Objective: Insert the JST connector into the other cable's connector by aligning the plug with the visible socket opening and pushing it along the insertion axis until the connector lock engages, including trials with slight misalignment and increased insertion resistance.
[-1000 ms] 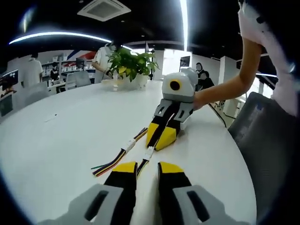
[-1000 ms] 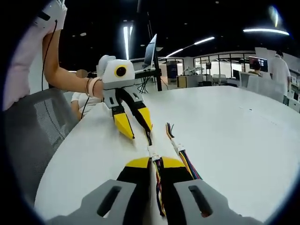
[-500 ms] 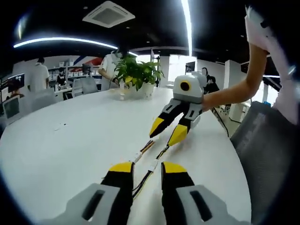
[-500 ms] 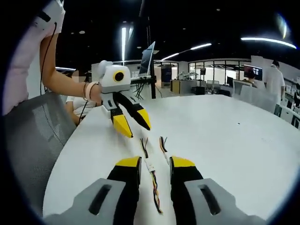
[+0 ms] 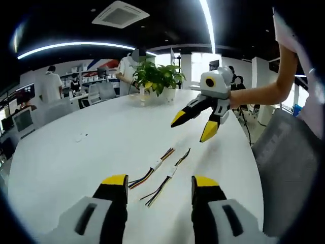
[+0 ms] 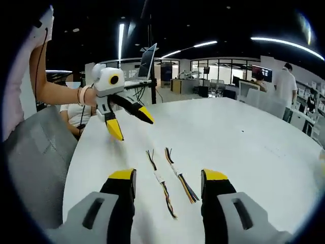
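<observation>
Two thin multicoloured wire cables with small white connectors [image 5: 171, 171] [image 5: 157, 163] lie side by side on the white round table [image 5: 76, 152]. Ahead of the left claw [image 5: 160, 182], they are unjoined. Both it and the right claw [image 6: 167, 176] are spread wide, gripping nothing.

You've got bare white table [image 5: 66, 152] all round the two cables: one w/ connector [image 5: 152, 169], other [image 5: 166, 177] just beside it, side by side, not joined. Both grippers sit up off the surface, jaws spread wide: left gripper [image 5: 159, 184], right gripper [image 5: 194, 128] above far ends. Potted plant [image 5: 157, 79] stands at far edge, well apart. Grey mesh chair [image 6: 38, 152] crowds table edge on your side.
</observation>
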The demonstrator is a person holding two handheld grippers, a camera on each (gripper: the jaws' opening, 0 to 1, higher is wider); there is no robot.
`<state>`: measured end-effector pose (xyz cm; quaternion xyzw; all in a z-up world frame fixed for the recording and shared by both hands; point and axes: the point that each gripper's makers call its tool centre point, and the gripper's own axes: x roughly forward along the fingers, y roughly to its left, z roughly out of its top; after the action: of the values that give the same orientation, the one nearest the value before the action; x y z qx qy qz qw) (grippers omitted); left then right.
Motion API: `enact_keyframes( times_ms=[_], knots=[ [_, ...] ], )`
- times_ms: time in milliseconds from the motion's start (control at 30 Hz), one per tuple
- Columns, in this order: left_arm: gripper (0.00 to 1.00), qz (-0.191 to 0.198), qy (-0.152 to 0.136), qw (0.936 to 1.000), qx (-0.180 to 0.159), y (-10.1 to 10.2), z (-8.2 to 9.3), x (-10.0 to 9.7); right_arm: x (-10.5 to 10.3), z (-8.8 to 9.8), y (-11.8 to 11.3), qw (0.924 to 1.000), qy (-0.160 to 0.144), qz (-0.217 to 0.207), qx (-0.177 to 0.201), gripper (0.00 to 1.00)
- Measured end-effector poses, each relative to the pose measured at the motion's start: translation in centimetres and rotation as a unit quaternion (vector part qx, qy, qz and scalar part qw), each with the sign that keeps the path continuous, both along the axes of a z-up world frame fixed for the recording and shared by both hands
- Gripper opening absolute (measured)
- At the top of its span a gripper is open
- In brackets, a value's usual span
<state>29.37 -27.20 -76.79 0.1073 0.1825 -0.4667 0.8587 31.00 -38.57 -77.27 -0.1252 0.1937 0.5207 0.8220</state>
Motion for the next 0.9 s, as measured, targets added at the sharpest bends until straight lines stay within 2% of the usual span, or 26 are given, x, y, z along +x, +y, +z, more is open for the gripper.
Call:
enact_keyframes(
  times_ms=[33, 100, 133, 200, 267, 367, 500, 567, 633, 667, 733, 767, 833, 900],
  knots=[
    [0.55, 0.001, 0.008, 0.9999, 0.014, 0.0, -0.1, -0.4, -0.1, 0.2, -0.2, 0.9999, 0.007, -0.009, -0.002, 0.60],
    [0.54, 0.002, 0.013, 0.9979, 0.063, 0.6, -0.9, -1.0, -0.4, 0.6, -0.6, 0.9988, 0.033, -0.035, 0.007, 0.70],
    [0.54, -0.003, 0.012, 0.9964, 0.084, 0.7, -1.0, -1.4, -0.6, 1.0, -0.7, 0.9991, 0.026, -0.032, 0.006, 0.70],
    [0.58, -0.002, 0.019, 0.9978, 0.064, 0.2, -0.3, -2.3, -1.0, 1.7, -1.1, 0.9987, 0.023, -0.046, 0.004, 0.72],
    [0.60, 0.010, 0.042, 0.9989, 0.019, -0.5, 0.7, -3.2, -1.5, 2.5, -1.5, 0.9981, 0.022, -0.056, 0.009, 0.73],
    [0.61, 0.025, 0.041, 0.9988, -0.004, -0.5, 1.9, -3.8, -2.3, 3.5, -2.2, 0.9964, 0.028, -0.079, 0.014, 0.75],
    [0.69, 0.052, 0.039, 0.9977, 0.019, 0.5, 2.0, -5.0, -4.0, 3.6, -2.9, 0.9903, 0.071, -0.119, 0.012, 0.80],
    [0.70, 0.051, 0.036, 0.9977, 0.027, 0.9, 2.0, -6.2, -5.2, 3.4, -3.5, 0.9856, 0.097, -0.139, 0.001, 0.81],
    [0.70, 0.039, 0.013, 0.9975, 0.058, 1.4, 1.9, -7.0, -5.8, 3.5, -3.7, 0.9816, 0.112, -0.154, 0.009, 0.82],
    [0.70, 0.045, 0.002, 0.9963, 0.074, 1.8, 2.0, -7.4, -6.4, 3.5, -3.9, 0.9796, 0.120, -0.161, 0.015, 0.82],
    [0.70, 0.052, 0.002, 0.9965, 0.065, 1.9, 2.6, -8.1, -7.0, 3.6, -4.0, 0.9786, 0.122, -0.165, 0.016, 0.80],
    [0.69, 0.065, 0.005, 0.9971, 0.040, 1.8, 3.4, -8.2, -7.4, 3.5, -4.1, 0.9776, 0.123, -0.170, 0.017, 0.80],
    [0.69, 0.069, 0.013, 0.9975, 0.011, 1.6, 4.3, -8.7, -8.0, 3.3, -4.1, 0.9739, 0.130, -0.185, 0.022, 0.80],
    [0.69, 0.067, 0.015, 0.9976, 0.011, 1.6, 4.7, -9.3, -8.8, 3.0, -3.7, 0.9716, 0.137, -0.191, 0.026, 0.79]
  ],
)
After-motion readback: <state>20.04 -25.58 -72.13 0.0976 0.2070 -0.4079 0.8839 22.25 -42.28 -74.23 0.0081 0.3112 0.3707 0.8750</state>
